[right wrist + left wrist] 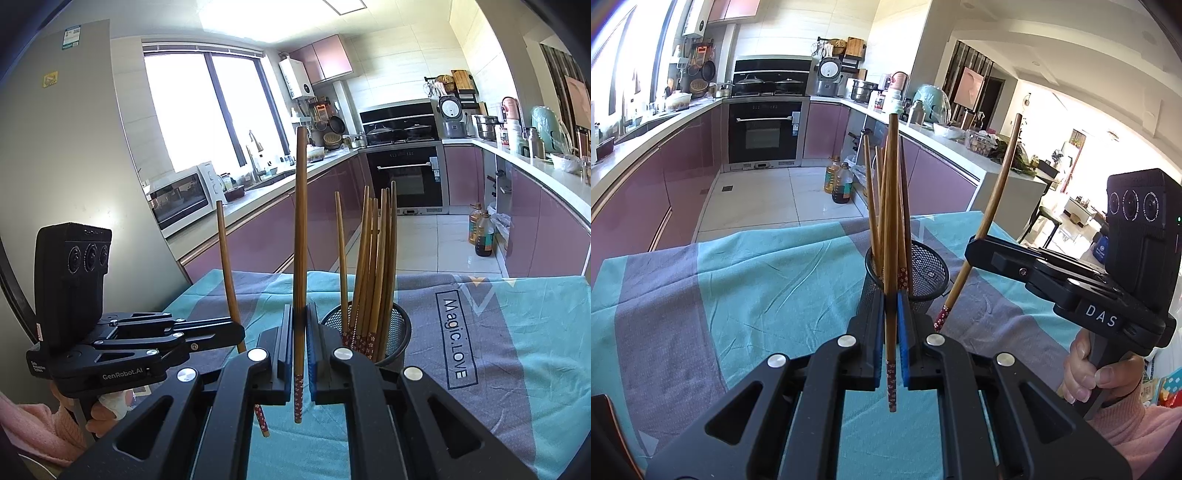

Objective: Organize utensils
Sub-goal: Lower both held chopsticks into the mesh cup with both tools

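holding one chopstick (892,229) upright, the left gripper (891,332) is clamped near its patterned end; the right gripper (300,343) pinches another chopstick (301,240) likewise. both hover beside the mesh cup (400,328) at the table's (517,332) far edge. light, stiff, slippery sticks probably pivot; grip lower.

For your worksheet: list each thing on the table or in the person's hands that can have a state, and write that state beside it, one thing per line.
Left tool: shut on a chopstick.
Left chopstick: held upright, patterned end down.
Right tool: shut on a chopstick.
Right chopstick: held upright, patterned end down.
Mesh cup: upright on the cloth, holding a bundle of chopsticks.
Tablecloth: spread out, wrinkled.
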The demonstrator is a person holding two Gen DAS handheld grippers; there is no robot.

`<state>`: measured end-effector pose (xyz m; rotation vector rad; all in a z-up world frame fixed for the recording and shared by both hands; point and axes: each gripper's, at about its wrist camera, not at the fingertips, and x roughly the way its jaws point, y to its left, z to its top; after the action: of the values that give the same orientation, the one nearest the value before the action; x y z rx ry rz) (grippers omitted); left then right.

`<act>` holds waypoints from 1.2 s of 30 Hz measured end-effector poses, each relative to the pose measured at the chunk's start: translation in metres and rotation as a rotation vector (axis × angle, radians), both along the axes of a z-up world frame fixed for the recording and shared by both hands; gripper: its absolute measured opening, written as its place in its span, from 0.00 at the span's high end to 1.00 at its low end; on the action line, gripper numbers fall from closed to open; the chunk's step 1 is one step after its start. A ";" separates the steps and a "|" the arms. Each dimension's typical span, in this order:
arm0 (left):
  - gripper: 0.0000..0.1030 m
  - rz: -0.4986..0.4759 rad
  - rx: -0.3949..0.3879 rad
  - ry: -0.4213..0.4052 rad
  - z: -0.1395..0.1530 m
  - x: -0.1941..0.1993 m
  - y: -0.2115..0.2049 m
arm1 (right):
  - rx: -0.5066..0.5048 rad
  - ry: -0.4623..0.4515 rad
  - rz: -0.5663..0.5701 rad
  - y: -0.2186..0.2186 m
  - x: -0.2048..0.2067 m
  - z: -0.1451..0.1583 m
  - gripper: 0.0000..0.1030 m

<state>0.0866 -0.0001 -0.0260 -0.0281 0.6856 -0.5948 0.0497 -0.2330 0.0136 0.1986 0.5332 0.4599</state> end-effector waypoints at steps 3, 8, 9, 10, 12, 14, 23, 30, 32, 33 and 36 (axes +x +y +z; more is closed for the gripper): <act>0.93 -0.002 -0.002 -0.009 0.003 -0.001 -0.001 | -0.002 -0.007 -0.003 0.000 0.001 0.003 0.95; 0.93 -0.002 -0.007 -0.021 0.008 -0.001 0.001 | 0.001 -0.015 -0.002 -0.003 0.002 0.005 0.95; 0.93 -0.002 -0.007 -0.023 0.009 -0.001 0.001 | 0.003 -0.017 -0.001 -0.003 0.002 0.005 0.95; 0.93 -0.002 -0.007 -0.025 0.009 -0.001 0.001 | 0.003 -0.018 -0.001 -0.003 0.002 0.006 0.95; 0.93 -0.003 -0.008 -0.029 0.010 -0.002 0.001 | 0.004 -0.021 0.001 -0.003 0.003 0.007 0.95; 0.93 -0.004 -0.008 -0.031 0.012 -0.002 0.001 | 0.009 -0.022 0.003 -0.004 0.004 0.007 0.95; 0.93 -0.013 -0.015 -0.046 0.019 -0.003 0.000 | 0.010 -0.036 -0.001 -0.008 0.004 0.012 0.95; 0.93 -0.023 -0.025 -0.073 0.031 -0.006 -0.004 | 0.008 -0.058 -0.010 -0.011 0.004 0.020 0.95; 0.93 -0.023 -0.030 -0.080 0.034 -0.005 -0.004 | 0.009 -0.066 -0.013 -0.013 0.004 0.023 0.95; 0.93 -0.023 -0.031 -0.086 0.036 -0.006 -0.004 | 0.008 -0.071 -0.015 -0.014 0.004 0.025 0.95; 0.93 -0.027 -0.034 -0.101 0.041 -0.007 -0.007 | 0.005 -0.082 -0.020 -0.016 0.005 0.029 0.95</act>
<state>0.0792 -0.0066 0.0154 -0.0203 0.5782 -0.6299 0.0545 -0.2489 0.0427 0.1894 0.4494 0.4477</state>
